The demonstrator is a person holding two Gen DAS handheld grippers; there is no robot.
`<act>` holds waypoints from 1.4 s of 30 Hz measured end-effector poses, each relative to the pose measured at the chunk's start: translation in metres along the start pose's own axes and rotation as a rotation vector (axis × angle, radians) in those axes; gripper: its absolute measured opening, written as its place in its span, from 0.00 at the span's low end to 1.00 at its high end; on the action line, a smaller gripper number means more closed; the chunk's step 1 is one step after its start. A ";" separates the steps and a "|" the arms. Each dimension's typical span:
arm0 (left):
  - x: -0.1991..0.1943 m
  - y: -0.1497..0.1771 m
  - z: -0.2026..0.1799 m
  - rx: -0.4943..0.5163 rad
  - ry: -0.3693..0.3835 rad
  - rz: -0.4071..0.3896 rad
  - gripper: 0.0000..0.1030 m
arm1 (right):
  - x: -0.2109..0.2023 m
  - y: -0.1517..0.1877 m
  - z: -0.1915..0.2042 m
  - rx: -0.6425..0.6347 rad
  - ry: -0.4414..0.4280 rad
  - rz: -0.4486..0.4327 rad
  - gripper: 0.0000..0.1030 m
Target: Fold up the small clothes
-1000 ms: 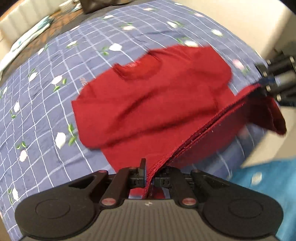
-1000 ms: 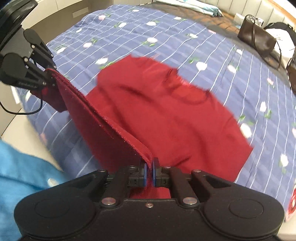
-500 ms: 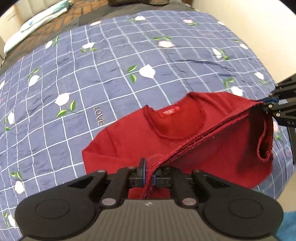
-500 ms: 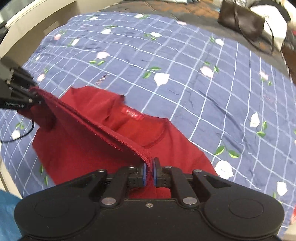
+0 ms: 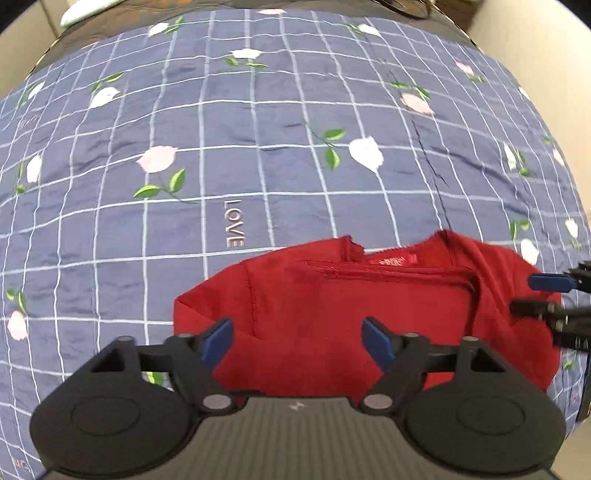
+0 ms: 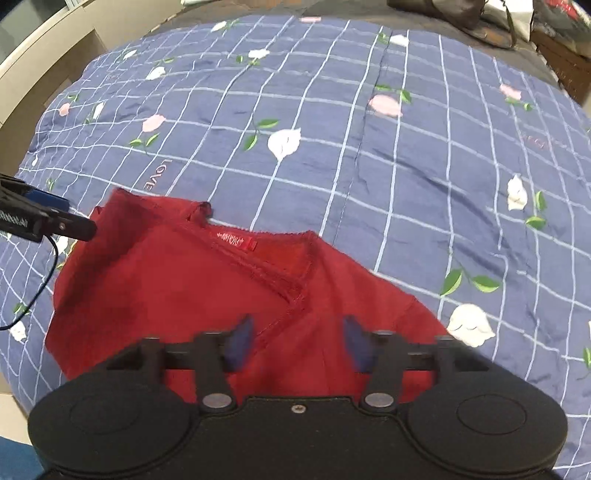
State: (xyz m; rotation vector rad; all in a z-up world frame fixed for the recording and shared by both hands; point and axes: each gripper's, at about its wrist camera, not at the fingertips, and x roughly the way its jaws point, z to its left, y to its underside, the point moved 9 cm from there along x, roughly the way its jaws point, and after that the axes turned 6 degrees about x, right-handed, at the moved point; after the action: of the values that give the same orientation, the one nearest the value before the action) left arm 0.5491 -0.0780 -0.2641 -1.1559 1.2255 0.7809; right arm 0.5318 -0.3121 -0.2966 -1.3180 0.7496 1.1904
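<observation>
Both tongs [image 5: 297, 341] [image 6: 299, 341] gape just above the folded red shirt [image 5: 332, 325].

A bed is seen, covered by a blue quilt [image 5: 258, 122] printed with a white grid, white and pink flowers with green leaves, and the word "LOVE" [image 5: 233, 223]. A seam or crease is noted running down the quilt [image 6: 364, 122]. One red garment [image 5: 332, 314] is laid directly on the quilt at its near edge, folded over on itself, with the hem brought up just below the neckline; a red label [image 6: 233, 240] is visible inside the collar. The garment lies just beside the "LOVE" lettering. A dark cover is visible beyond the quilt's far edge [image 5: 332, 5].
</observation>
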 end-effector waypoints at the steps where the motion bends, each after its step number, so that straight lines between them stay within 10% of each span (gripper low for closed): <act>1: -0.002 0.000 0.004 -0.017 -0.011 -0.007 0.88 | -0.002 0.000 0.000 -0.003 0.004 -0.016 0.72; 14: 0.024 0.078 0.031 -0.204 -0.105 0.100 0.92 | 0.016 0.095 0.045 -0.291 0.087 0.024 0.77; 17: 0.024 0.098 0.026 -0.239 -0.106 0.120 0.92 | 0.027 0.104 0.042 -0.333 0.139 0.037 0.61; 22: 0.018 0.121 0.020 -0.289 -0.117 0.134 0.92 | 0.029 0.087 0.019 -0.229 0.153 0.021 0.05; 31: -0.003 0.129 0.017 -0.340 -0.107 0.091 0.92 | -0.021 0.026 -0.065 0.058 0.229 -0.148 0.04; 42: -0.032 0.155 0.013 -0.328 -0.106 0.069 0.92 | 0.007 0.050 -0.101 0.189 0.260 -0.030 0.13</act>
State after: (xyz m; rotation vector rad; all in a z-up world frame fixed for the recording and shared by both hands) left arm 0.4016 -0.0184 -0.2709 -1.3226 1.0782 1.1116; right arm 0.5082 -0.4156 -0.3361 -1.3336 1.0006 0.9088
